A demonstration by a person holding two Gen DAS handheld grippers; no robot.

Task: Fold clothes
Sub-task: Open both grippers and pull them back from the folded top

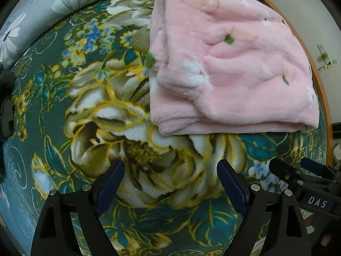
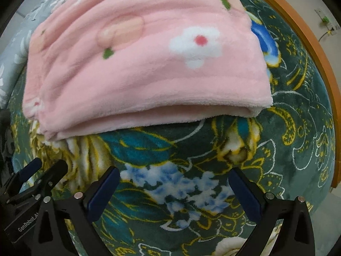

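Observation:
A folded pink fleece garment (image 1: 230, 64) with white flowers and green leaves lies on a green floral blanket (image 1: 89, 98). In the right wrist view the garment (image 2: 138, 64) shows its stacked folded edge facing me. My left gripper (image 1: 170, 170) is open and empty, low over the blanket, short of the garment's near edge. My right gripper (image 2: 173, 177) is open and empty, also short of the folded edge. The right gripper also shows in the left wrist view (image 1: 298, 170), at the lower right. The left gripper shows in the right wrist view (image 2: 42, 168), at the lower left.
The blanket (image 2: 298, 106) covers a bed with an orange wooden edge (image 2: 307, 32) on the right. A grey flowered quilt (image 1: 42, 10) lies at the far left. A wall socket (image 1: 325, 55) is on the wall beyond the bed.

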